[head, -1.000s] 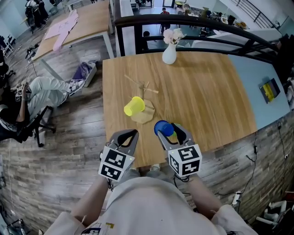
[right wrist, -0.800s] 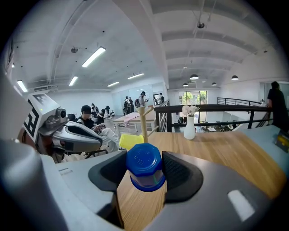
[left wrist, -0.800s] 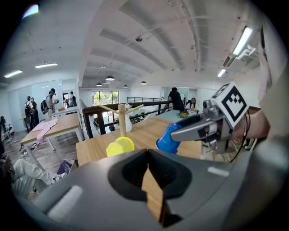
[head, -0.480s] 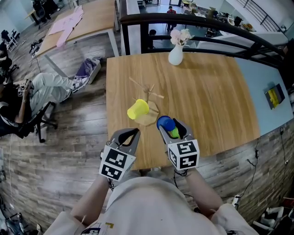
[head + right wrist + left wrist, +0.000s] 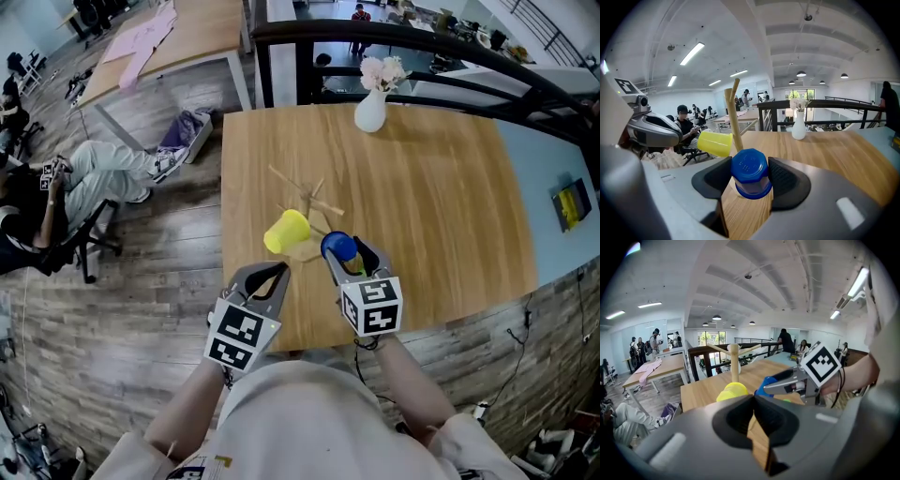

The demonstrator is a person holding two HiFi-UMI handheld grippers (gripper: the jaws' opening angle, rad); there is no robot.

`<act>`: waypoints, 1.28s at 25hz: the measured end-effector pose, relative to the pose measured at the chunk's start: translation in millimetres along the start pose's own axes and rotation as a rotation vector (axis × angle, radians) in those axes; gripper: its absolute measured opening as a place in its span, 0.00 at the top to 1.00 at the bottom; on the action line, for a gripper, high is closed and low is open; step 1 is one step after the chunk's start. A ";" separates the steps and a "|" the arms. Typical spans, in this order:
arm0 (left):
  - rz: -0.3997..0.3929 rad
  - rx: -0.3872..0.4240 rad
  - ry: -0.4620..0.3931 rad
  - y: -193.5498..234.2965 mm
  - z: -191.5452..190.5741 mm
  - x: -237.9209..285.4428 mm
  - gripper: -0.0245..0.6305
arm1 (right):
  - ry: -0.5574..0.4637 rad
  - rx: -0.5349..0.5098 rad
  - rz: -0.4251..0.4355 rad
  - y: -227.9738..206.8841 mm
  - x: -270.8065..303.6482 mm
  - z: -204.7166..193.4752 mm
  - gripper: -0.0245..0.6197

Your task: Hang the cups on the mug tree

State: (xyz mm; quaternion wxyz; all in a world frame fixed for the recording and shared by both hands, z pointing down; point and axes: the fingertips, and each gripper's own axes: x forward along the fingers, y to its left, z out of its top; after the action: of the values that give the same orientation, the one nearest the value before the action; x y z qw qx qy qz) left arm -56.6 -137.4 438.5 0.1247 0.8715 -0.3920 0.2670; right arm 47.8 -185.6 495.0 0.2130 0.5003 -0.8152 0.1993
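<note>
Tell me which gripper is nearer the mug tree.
Right. The right gripper, shut on the blue cup, is just beside the base of the mug tree; the left gripper, shut and empty, is further back, nearer the table's front edge.

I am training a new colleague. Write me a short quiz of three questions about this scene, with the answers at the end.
1. True or false: the left gripper holds a cup.
2. Which cup hangs on the mug tree? A: the yellow cup. B: the blue cup. C: none.
3. Fill in: the fingers of the right gripper are shut on the ___ cup.
Key: 1 false (its fingers are shut with nothing between them); 2 A; 3 blue.
</note>
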 end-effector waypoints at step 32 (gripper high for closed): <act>0.048 -0.037 0.034 15.3 -7.5 11.8 0.96 | 0.160 -0.030 0.062 1.4 61.6 -50.0 0.58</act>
State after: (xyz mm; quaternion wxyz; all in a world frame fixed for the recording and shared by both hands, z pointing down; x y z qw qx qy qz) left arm -64.4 -151.6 451.4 0.1413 0.8546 -0.4155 0.2775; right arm 28.7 -203.2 570.0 0.2785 0.4543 -0.8135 0.2329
